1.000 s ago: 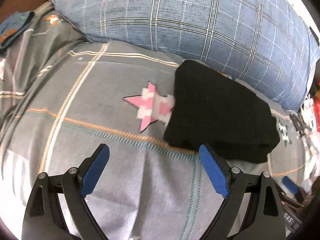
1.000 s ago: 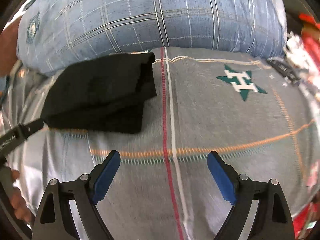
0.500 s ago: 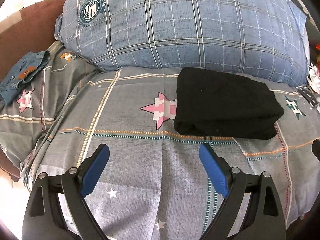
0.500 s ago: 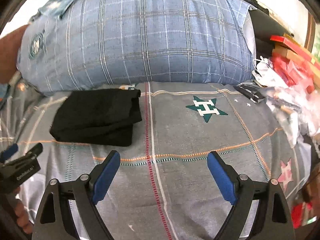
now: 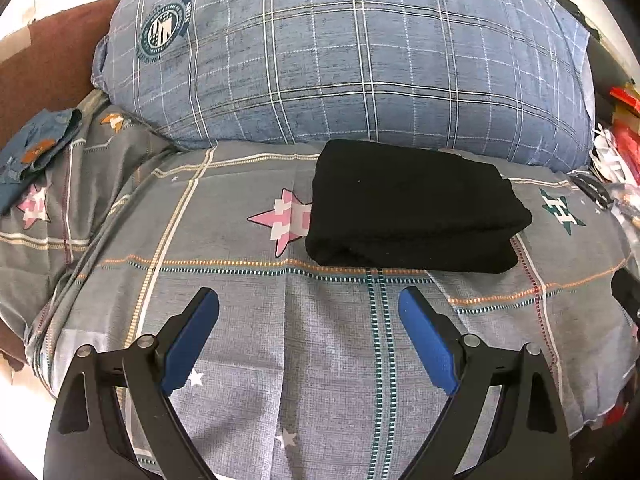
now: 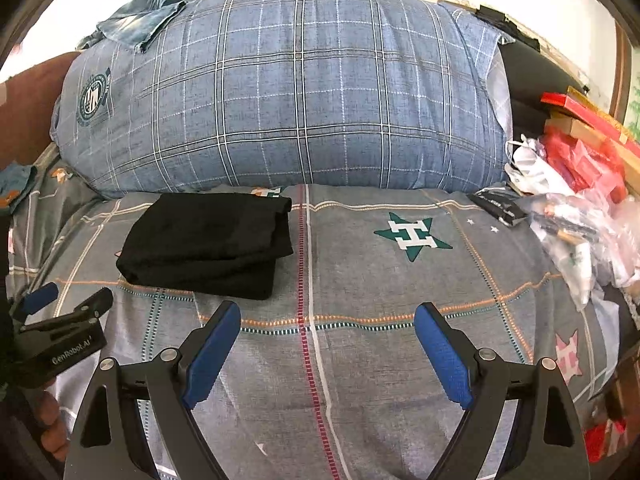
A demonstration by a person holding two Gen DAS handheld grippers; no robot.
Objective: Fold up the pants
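Though both grippers hang wide open, the folded pants (image 5: 412, 208) lie crosswise, nearer the left gripper (image 5: 308, 312) than the right gripper (image 6: 326, 328).

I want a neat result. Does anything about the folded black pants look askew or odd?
Nothing stands out: the black pants lie as a compact folded bundle on the bedspread, with both grippers open and clear of them.

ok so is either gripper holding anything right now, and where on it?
Nothing held. Left gripper and right gripper are both open and empty; the folded black fabric pants lie free on the grey patterned bedspread.
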